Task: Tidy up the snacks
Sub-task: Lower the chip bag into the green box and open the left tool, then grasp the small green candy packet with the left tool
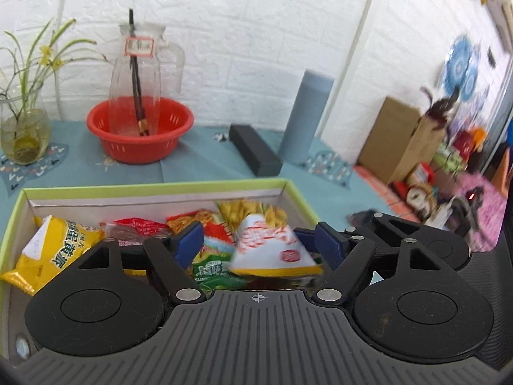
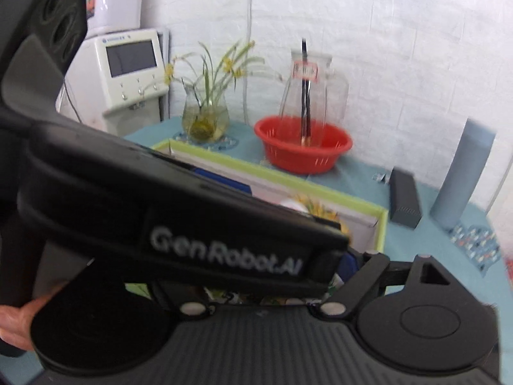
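Note:
A green-rimmed cardboard box (image 1: 154, 185) holds several snack packets: a yellow one (image 1: 53, 253) at the left, red ones at the back, a green one (image 1: 211, 268) in the middle. My left gripper (image 1: 256, 243) is open over the box, and a white and red packet (image 1: 272, 250) lies between its blue pads (image 1: 189, 243), touching neither. The right gripper's blue finger (image 1: 303, 237) reaches in from the right beside that packet. In the right wrist view the left gripper's black body (image 2: 179, 224) blocks most of the box (image 2: 381, 224) and the right gripper's fingertips.
On the teal tablecloth behind the box stand a red basin (image 1: 141, 128) with a glass jug (image 1: 141, 73) in it, a vase of plants (image 1: 24, 131), a black box (image 1: 255, 149) and a grey-blue cylinder (image 1: 304, 115). A cardboard carton (image 1: 400, 138) and clutter sit on the floor at right.

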Available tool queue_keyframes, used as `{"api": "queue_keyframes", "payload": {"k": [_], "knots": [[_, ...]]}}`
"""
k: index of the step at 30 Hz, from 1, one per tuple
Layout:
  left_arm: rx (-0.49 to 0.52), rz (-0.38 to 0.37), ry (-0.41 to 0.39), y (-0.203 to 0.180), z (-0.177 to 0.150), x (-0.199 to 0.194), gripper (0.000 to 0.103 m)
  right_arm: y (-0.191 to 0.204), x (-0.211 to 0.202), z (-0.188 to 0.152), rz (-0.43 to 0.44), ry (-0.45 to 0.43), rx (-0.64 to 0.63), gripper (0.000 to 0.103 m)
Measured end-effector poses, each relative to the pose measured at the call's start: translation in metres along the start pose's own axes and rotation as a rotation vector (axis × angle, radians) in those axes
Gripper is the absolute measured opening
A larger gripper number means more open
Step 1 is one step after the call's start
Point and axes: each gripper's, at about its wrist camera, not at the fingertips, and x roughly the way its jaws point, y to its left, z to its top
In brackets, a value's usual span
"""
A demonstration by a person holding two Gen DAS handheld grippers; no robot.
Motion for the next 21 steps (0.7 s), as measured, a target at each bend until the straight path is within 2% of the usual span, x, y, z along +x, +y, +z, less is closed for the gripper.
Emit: {"api": "queue_keyframes", "payload": {"k": [2, 3, 5, 8, 10, 14, 17, 21], "knots": [[0.004, -0.014, -0.053, -0.006, 0.001, -0.025, 0.066, 0.011, -0.030, 0.001, -0.029, -0.060, -0.034, 0.091], [0.010, -0.019, -0.086, -0.010, 0.002, -0.040, 0.072, 0.016, -0.045, 0.001, -0.040, -0.090, -0.042, 0.094], [0.018, -0.021, -0.134, -0.015, -0.001, -0.067, 0.078, 0.023, -0.076, -0.005, -0.025, -0.141, -0.035, 0.094], [0.024, -0.038, -0.181, -0.020, -0.017, -0.103, 0.082, 0.033, -0.107, -0.027, 0.020, -0.160, 0.025, 0.094], [0.007, -0.050, -0.177, -0.021, -0.038, -0.119, 0.087, 0.041, -0.113, -0.049, 0.064, -0.126, 0.076, 0.094], [0.009, -0.047, -0.072, -0.020, -0.080, -0.113, 0.086, 0.058, -0.091, -0.093, 0.100, 0.018, 0.126, 0.094], [0.020, 0.009, 0.045, -0.015, -0.102, -0.087, 0.075, 0.064, -0.068, -0.106, 0.122, 0.101, 0.139, 0.094], [-0.007, -0.010, 0.144, -0.002, -0.103, -0.053, 0.061, 0.064, -0.041, -0.100, 0.130, 0.148, 0.108, 0.094]]}}
